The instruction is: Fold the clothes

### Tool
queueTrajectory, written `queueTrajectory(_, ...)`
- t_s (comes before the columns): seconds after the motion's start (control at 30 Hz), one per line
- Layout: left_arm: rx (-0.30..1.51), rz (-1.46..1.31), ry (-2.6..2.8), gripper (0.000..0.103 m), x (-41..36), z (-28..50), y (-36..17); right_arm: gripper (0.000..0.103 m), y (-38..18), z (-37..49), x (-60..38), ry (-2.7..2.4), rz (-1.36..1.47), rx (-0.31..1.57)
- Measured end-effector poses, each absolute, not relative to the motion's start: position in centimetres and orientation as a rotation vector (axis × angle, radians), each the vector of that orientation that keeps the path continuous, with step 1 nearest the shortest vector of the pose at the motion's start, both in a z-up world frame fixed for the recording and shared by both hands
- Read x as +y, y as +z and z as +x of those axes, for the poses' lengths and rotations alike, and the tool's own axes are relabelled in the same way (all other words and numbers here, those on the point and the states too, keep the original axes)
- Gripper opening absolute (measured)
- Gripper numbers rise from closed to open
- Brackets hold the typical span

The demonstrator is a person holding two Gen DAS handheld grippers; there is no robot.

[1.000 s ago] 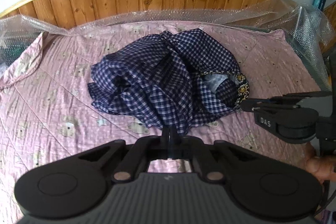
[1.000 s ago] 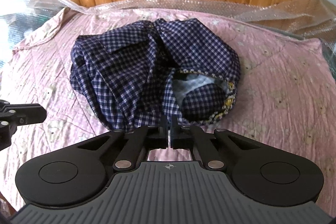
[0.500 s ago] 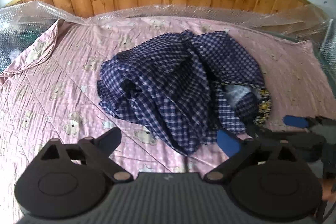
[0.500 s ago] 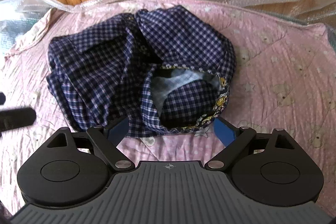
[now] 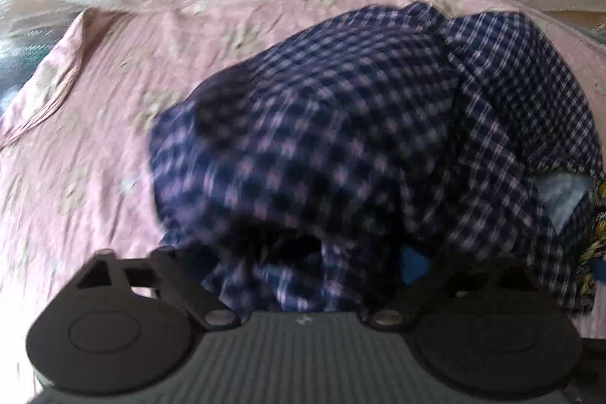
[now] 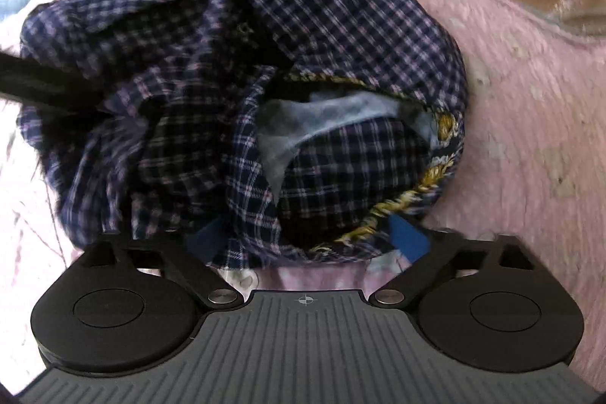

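No legible words, brand names or numbers in either wrist view.

Right wrist view: one sign only, a small white crosshair mark (circle with a cross through it) (image 6: 303,299), printed on the ribbed grey body of the right gripper (image 6: 308,239), centred at its front edge, directly behind the gap between the two fingers.

Left wrist view: a small pale mark (image 5: 302,322) in the matching spot on the grey body of the left gripper (image 5: 299,264), behind the fingers; too blurred to tell its shape.

Fabric ahead of both grippers carries patterns only, no lettering that can be read.
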State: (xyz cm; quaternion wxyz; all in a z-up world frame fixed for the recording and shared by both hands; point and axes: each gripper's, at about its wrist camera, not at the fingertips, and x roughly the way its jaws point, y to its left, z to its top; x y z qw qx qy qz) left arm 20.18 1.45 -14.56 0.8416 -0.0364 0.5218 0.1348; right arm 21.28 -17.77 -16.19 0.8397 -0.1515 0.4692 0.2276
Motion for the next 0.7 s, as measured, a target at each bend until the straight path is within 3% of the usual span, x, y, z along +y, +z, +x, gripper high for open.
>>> queueTrajectory(0.03,1.073,-0.105,0.263,0.04,2.0,20.2,-13.7,0.05,-15.8,21.4,-17.7,0.486,-0.333,0.985)
queueTrajectory(0.07,1.036,-0.15,0.254,0.025,3.0,20.0,-12.4,0.029,-15.0,21.5,-17.9,0.492,-0.328,0.977)
queueTrajectory(0.13,0.953,-0.238,0.239,0.018,5.2,19.3,-9.4,0.015,-12.8,21.8,-18.7,0.519,-0.269,0.937)
queueTrajectory(0.23,0.79,-0.352,0.226,0.016,9.8,16.2,-3.6,0.013,-5.8,21.1,-21.3,0.619,-0.039,0.797)
queueTrajectory(0.33,0.827,-0.256,0.335,0.034,12.5,15.1,-3.3,0.013,0.1,18.9,-22.3,0.693,0.052,0.654)
queueTrajectory(0.37,0.874,-0.207,0.348,0.054,12.7,14.9,-4.7,0.014,0.5,18.5,-22.0,0.704,0.047,0.651)
queueTrajectory(0.43,0.968,-0.109,0.373,0.056,13.0,14.5,-7.3,0.025,-3.0,19.2,-20.2,0.731,-0.013,0.776)
queueTrajectory(0.47,0.998,-0.061,0.365,0.057,12.8,13.8,-8.3,0.041,-4.7,19.5,-19.3,0.744,-0.043,0.838)
queueTrajectory(0.53,0.973,0.055,0.284,0.064,10.4,11.2,-9.0,0.039,-7.2,19.7,-19.2,0.735,-0.037,0.919)
queueTrajectory(0.6,0.921,0.182,0.188,0.088,7.5,9.0,-9.5,0.041,-7.9,19.7,-20.0,0.725,0.012,0.942)
queueTrajectory(0.7,0.866,0.375,-0.001,0.089,2.5,8.1,-11.0,0.055,-8.2,19.8,-21.2,0.724,0.077,0.954)
